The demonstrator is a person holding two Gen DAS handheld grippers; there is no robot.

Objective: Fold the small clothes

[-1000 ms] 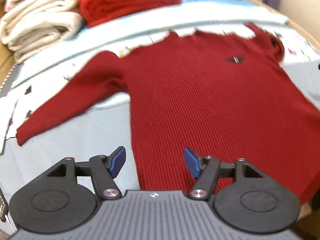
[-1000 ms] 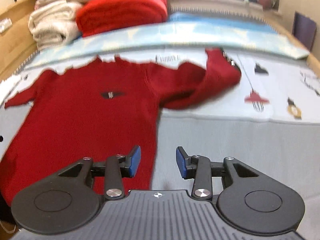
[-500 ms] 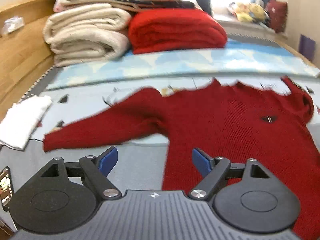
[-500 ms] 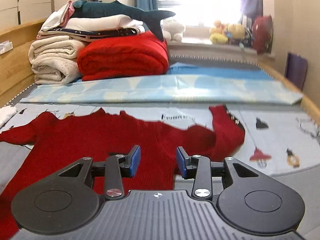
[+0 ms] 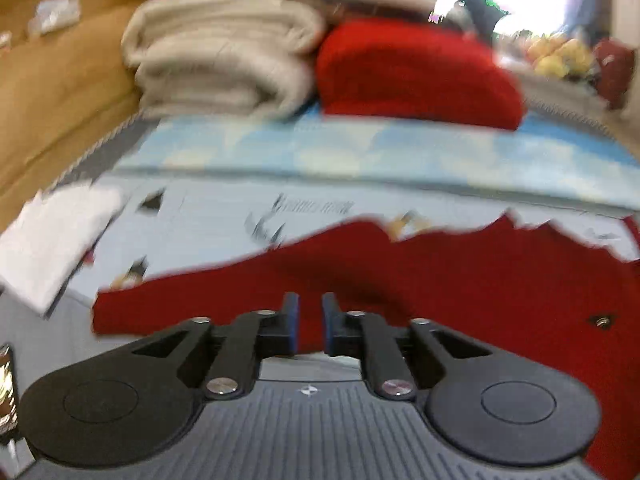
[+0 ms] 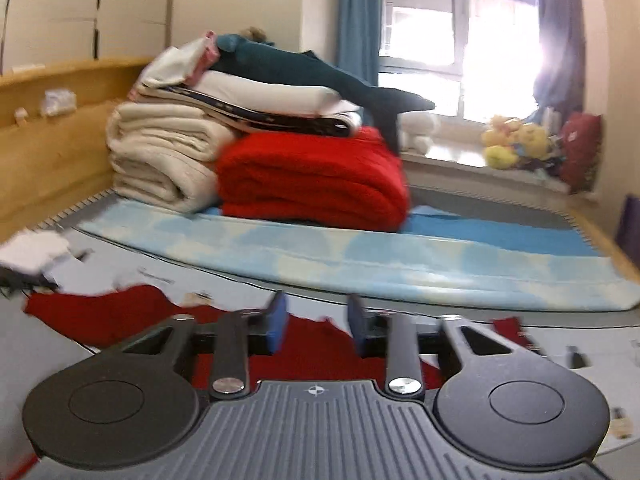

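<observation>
Narrowing from wide half a second ago, the left hand-held gripper [image 5: 307, 322] nearly closes at the sweater [image 5: 460, 280] sleeve just ahead, grip unconfirmed; right hand-held gripper [image 6: 316, 322] hovers half-open, empty, above the sweater on the bed [image 6: 400, 252].

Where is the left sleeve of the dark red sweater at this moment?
In the left wrist view, the sleeve lies flat on the bed, stretching left just beyond the left gripper, with its cuff near the white folded cloth.
</observation>
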